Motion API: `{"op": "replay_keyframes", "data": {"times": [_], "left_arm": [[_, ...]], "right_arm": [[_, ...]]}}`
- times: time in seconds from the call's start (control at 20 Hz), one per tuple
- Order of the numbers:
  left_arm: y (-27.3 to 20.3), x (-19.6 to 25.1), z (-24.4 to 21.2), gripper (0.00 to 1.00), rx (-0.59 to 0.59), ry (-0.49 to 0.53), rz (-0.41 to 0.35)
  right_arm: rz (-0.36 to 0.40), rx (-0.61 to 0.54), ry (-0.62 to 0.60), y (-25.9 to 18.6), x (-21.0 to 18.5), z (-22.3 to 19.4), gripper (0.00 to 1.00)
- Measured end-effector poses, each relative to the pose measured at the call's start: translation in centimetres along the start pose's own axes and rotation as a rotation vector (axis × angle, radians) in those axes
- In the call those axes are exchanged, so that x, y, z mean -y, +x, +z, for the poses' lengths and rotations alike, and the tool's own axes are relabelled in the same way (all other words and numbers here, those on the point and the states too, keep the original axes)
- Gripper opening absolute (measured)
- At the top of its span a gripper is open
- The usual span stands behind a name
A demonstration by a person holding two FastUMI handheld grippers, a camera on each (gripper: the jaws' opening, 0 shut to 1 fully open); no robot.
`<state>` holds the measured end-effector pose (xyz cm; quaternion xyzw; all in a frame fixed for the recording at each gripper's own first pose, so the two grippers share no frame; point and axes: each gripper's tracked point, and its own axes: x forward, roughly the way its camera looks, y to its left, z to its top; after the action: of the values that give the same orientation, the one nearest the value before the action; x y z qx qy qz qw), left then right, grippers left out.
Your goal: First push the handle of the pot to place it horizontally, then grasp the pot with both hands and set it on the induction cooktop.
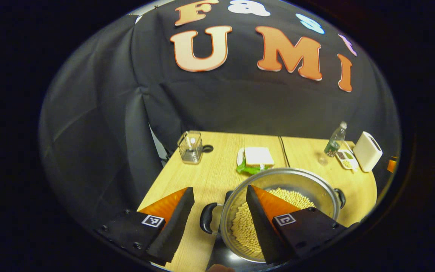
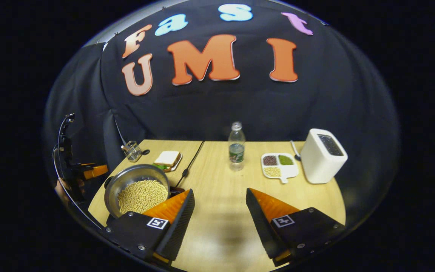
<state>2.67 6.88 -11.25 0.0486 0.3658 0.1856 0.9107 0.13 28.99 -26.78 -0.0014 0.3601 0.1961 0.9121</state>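
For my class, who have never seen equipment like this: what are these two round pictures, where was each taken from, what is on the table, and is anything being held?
No robot here: a person holds a pair of tongs in each hand, and a fisheye camera rides on each pair, looking forward along its two fingers.

The left gripper view shows the left tongs open, hanging above a steel pot of pale beans; the pot's black handle lies in the gap between the fingers, unheld. The right gripper view shows the right tongs open over bare wooden table, holding nothing.

Also on the table: a sandwich, a water bottle, a divided dish of grains, a white toaster-like box and a clear glass container.

Farther off at the left edge of the right gripper view, the other tongs show beside the pot.
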Motion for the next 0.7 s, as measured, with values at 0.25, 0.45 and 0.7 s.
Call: {"op": "replay_keyframes", "data": {"times": [0.25, 0.45, 0.7], "left_arm": [[-6.2, 1.6, 9.3, 0.95, 0.205, -0.049, 0.017], [-11.0, 4.0, 15.6, 0.93, 0.340, -0.113, -0.013], [-18.8, 6.6, 24.0, 0.95, 0.539, -0.130, -0.071]], "right_arm": [[-0.072, 0.179, -0.035, -10.0, 8.6, 6.8, 0.92], [-0.114, 0.323, -0.051, -17.3, 12.6, 12.2, 0.93], [-0.144, 0.500, -0.089, -23.7, 13.7, 18.2, 0.93]]}}
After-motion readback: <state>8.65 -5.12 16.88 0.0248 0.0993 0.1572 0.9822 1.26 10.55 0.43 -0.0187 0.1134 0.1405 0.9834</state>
